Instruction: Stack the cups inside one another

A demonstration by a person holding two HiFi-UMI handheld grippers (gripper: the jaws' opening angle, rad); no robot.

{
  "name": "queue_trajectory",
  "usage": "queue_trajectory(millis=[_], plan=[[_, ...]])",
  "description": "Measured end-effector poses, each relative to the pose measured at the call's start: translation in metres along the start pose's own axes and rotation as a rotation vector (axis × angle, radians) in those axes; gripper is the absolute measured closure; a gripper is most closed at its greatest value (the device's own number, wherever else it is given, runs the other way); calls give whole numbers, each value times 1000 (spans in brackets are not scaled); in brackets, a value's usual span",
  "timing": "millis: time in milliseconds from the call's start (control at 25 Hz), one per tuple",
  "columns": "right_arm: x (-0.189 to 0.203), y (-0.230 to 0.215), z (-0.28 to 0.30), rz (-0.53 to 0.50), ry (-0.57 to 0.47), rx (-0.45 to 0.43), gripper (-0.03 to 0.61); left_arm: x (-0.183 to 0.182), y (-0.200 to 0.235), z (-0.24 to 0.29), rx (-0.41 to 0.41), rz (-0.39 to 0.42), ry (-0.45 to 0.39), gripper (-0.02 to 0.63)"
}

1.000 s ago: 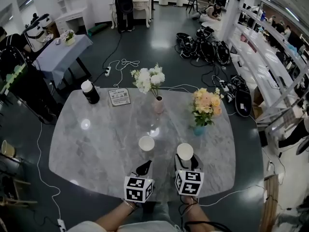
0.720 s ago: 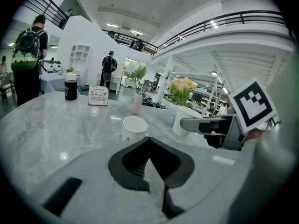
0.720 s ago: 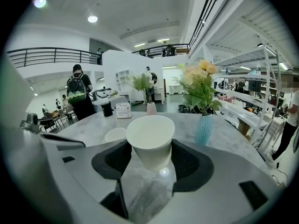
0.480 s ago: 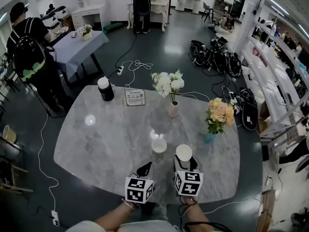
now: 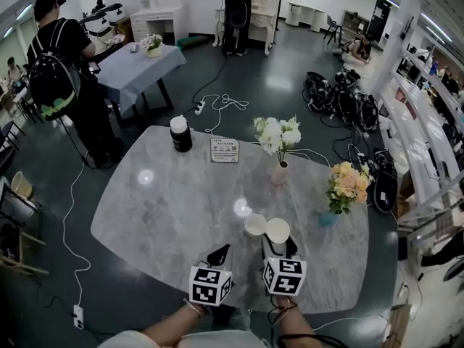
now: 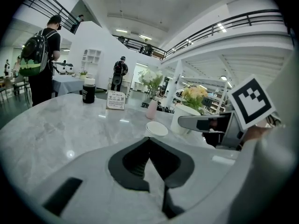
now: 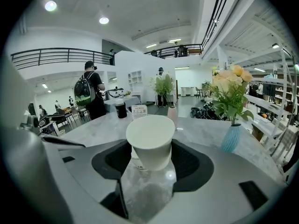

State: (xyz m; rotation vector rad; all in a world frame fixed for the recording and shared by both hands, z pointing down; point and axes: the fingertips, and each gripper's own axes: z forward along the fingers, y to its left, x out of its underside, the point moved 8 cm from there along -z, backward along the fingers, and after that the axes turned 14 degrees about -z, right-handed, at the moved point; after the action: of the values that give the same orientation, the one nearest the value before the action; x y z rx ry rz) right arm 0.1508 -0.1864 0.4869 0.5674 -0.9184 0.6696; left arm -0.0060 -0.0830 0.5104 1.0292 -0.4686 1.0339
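My right gripper point(image 5: 278, 241) is shut on a white paper cup point(image 5: 278, 230), held upright just above the grey marble table point(image 5: 167, 209). In the right gripper view that cup point(image 7: 150, 141) fills the space between the jaws. A second white cup point(image 5: 255, 225) stands open side up on the table, immediately left of the held one and almost touching it. In the left gripper view the standing cup point(image 6: 157, 129) lies just past my left gripper point(image 6: 149, 141). The left gripper point(image 5: 219, 253) hangs to the left, nearer me, its jaws shut with nothing between them.
A pink vase of white flowers point(image 5: 279, 172) and a blue vase of orange flowers point(image 5: 330, 217) stand beyond and to the right of the cups. A dark jar with a white lid point(image 5: 180, 134) and a sign card point(image 5: 224, 150) sit at the far edge. A person with a backpack point(image 5: 61, 78) stands left.
Both grippers have shifted left across the table, bringing the held cup from well right of the standing cup to right beside it. The standing cup has not moved on the table.
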Motion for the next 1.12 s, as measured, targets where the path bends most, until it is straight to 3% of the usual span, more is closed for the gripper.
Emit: queue_trajectory(millis=[1120], plan=[[-18, 29, 50, -7, -4, -90, 333, -15, 45, 0, -92, -68, -13, 617]])
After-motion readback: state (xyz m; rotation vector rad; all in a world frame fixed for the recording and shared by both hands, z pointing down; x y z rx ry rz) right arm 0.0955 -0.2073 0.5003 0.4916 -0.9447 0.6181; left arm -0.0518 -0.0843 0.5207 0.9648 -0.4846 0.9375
